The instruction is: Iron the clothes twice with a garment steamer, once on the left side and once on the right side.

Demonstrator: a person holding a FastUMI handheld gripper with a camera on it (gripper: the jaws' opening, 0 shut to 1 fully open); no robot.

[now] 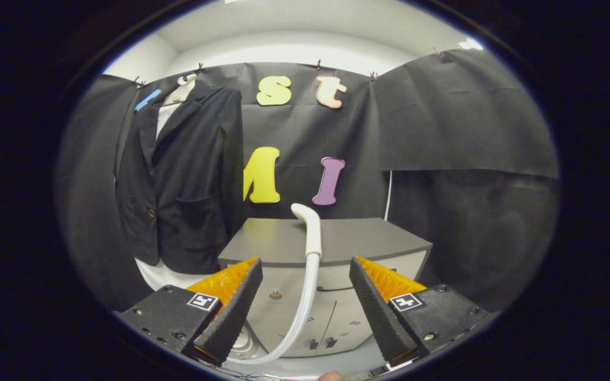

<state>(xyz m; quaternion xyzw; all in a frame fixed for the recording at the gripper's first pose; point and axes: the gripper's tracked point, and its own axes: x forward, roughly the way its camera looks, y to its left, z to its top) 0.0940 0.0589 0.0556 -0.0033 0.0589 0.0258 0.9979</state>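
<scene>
Steamer wand (311, 233) — between parted jaws

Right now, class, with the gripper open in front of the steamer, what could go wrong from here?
1. The gripper is open, its fingers apart either side of the steamer handle; the smooth, rounded handle might slip as they close.
2. The hose curves down between the fingers and could snag.
3. The jacket hangs beyond and to one side, so the hose may pull tight.

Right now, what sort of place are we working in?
Likely a staged recording booth: black cloth walls clipped up, a dark suit jacket hanging for steaming, and a white steamer wand with hose by a grey cabinet. The gripper is open.
</scene>
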